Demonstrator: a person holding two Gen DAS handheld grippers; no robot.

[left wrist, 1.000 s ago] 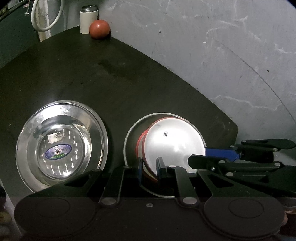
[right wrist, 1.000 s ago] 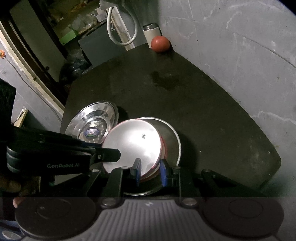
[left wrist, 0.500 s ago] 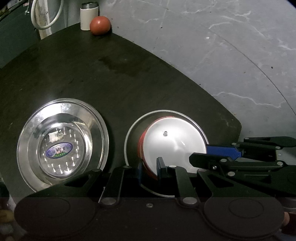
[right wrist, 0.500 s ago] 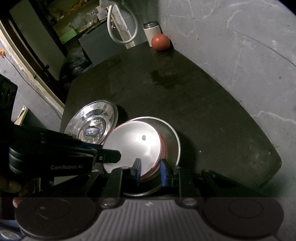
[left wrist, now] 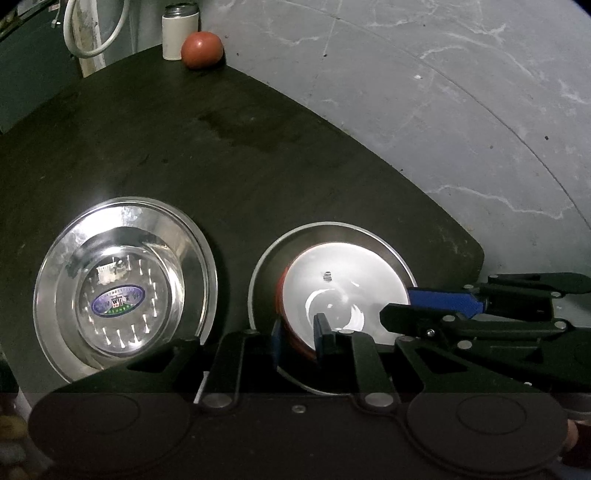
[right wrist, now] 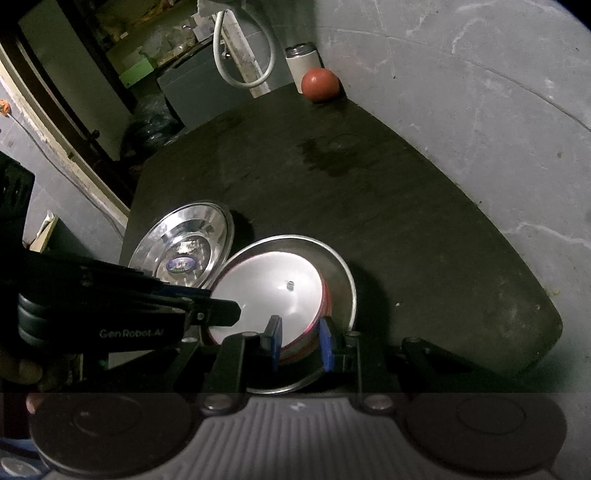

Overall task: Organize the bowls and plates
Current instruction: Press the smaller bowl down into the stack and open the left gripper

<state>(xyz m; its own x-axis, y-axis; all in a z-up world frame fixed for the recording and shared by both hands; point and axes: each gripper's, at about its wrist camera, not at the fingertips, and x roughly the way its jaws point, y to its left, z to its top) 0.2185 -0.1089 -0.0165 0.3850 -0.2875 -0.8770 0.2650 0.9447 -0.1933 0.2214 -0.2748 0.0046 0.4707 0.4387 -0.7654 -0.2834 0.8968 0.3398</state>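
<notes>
Bowls first, going left to right in the left wrist view: we've got a steel bowl (left wrist: 123, 291) with a blue oval sticker sitting alone near the counter's (left wrist: 258, 166) front-left area. Just beside it, apart from it in this view, there's a steel plate (left wrist: 369, 236) by the front edge with a red bowl (left wrist: 340, 291) (white inside) sitting in it, tilted toward the plate's near side.

Our left claw (left wrist: 299, 339) has its blue pads (left wrist: 322, 330) on either side of the red bowl's near rim, one outside and one inside, pinching it. The right claw (left wrist: 413, 306) comes in from the right in that same view and reaches the bowl's right rim.

From the right wrist view, the right claw (right wrist: 301, 343) straddles the red bowl's (right wrist: 266, 291) rim the same way, pads (right wrist: 327, 343) close in on it, so we're gripping it from both sides. The steel bowl (right wrist: 183, 243) looks like it's overlapped by the plate's (right wrist: 343, 273) left edge from this angle; can't tell if they touch.

Way off at the counter's far corner against the grey wall (left wrist: 443, 110) there's a white can (left wrist: 180, 31) with a red ball (left wrist: 202, 50) right beside it.
</notes>
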